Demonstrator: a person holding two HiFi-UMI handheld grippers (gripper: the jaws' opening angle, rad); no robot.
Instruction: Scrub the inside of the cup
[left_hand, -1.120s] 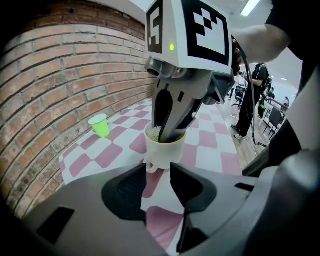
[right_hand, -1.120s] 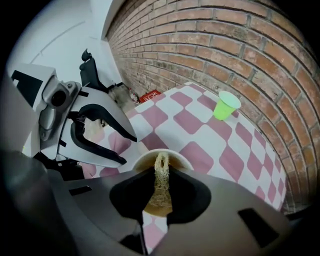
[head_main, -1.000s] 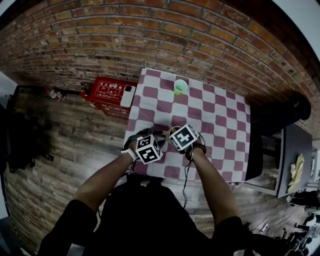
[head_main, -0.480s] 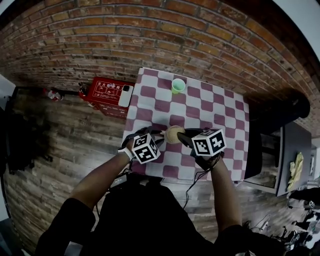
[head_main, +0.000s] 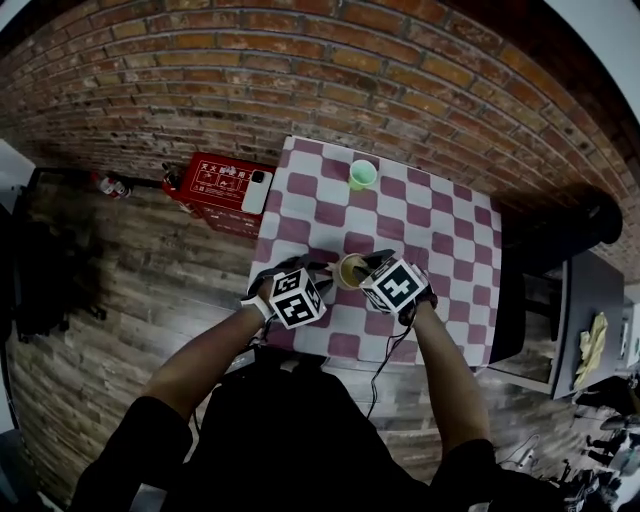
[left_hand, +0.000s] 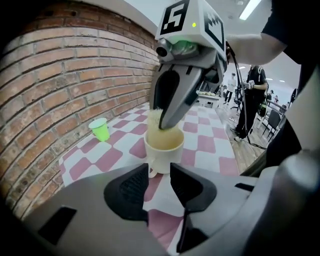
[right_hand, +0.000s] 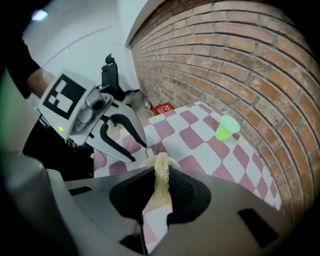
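Right gripper (head_main: 378, 266): brought back toward the cup (left_hand: 164, 152) from the outward position seen half a second ago, yet left further right than a second ago, when its cube lay over the cup mouth; part of the mouth is now exposed in the head view. Left gripper (left_hand: 159, 172): placed as in both earlier head views. Green cup (head_main: 362, 174): unchanged, well apart at the far side of the table (head_main: 440, 250). Cup: upright on the checked cloth near the table's near edge, between the two grippers, handle turned toward the left gripper. Left jaws: held apart, the handle lying at their tips; pressure on it cannot be confirmed, so the cup is judged to be steadied at most, not clamped. Right jaws: closed on the scrubber (right_hand: 159, 197), a pale fibrous strip whose free end is seen at the cup mouth; contact with the inner wall cannot be made out. Step in hand, as judged: scrubbing under way, the scrubber caught at rim level. Next move, as judged: the scrubber is to be pressed down inside and swept round the wall, with the cup kept from sliding or tipping by the left gripper.
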